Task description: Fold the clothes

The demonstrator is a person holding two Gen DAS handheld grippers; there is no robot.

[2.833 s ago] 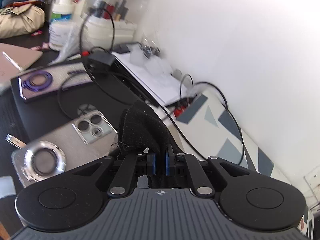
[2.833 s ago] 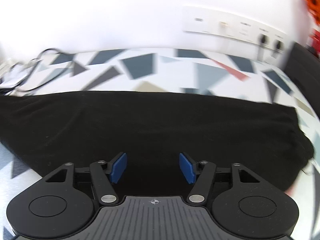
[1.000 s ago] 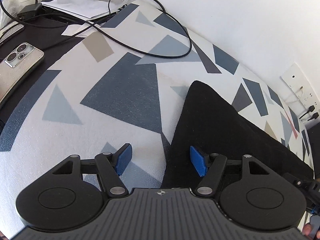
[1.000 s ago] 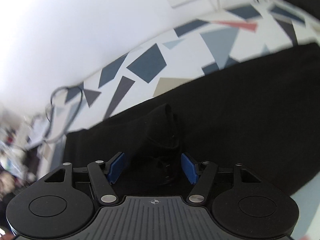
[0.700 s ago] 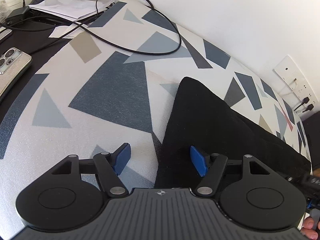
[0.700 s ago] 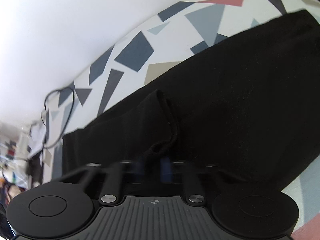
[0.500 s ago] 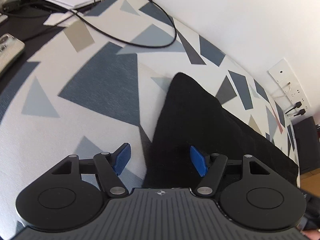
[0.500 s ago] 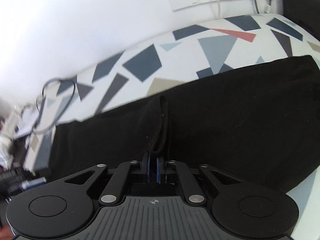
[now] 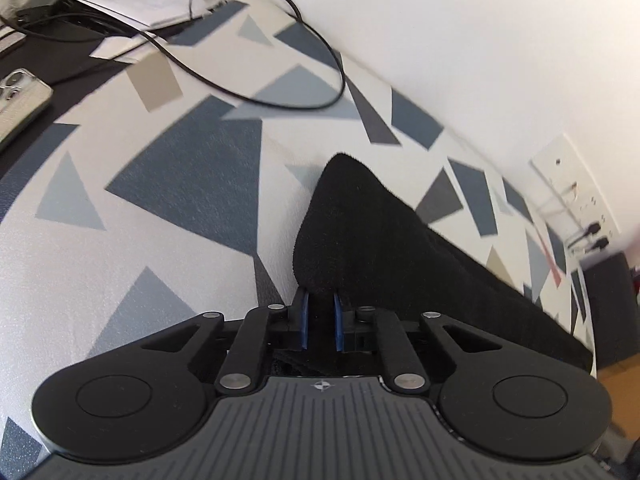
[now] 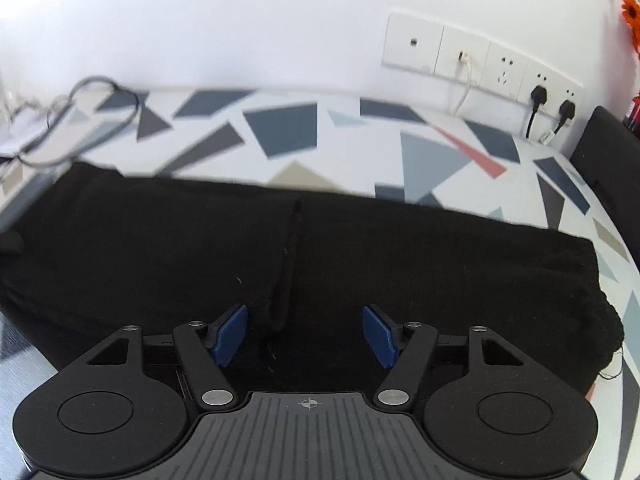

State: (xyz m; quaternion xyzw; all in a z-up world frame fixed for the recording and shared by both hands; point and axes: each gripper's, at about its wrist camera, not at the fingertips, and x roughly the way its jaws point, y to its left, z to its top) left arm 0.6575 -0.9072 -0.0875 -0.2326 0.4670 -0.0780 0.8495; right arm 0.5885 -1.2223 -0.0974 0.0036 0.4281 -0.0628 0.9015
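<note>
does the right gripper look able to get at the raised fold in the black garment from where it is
Probably yes. The right gripper is opening just above the black garment, and the raised fold runs up from between its fingers with nothing in the way.

We see one black knit garment (image 10: 400, 264), folded into a long band, flat across the counter (image 9: 120, 280) w/ the geometric print. A vertical fold ridge near its middle; left-end corner lifted, peaked.

Garment (image 10: 400, 264) on mat (image 10: 280, 128) — sockets (image 10: 480, 64) behind
</note>
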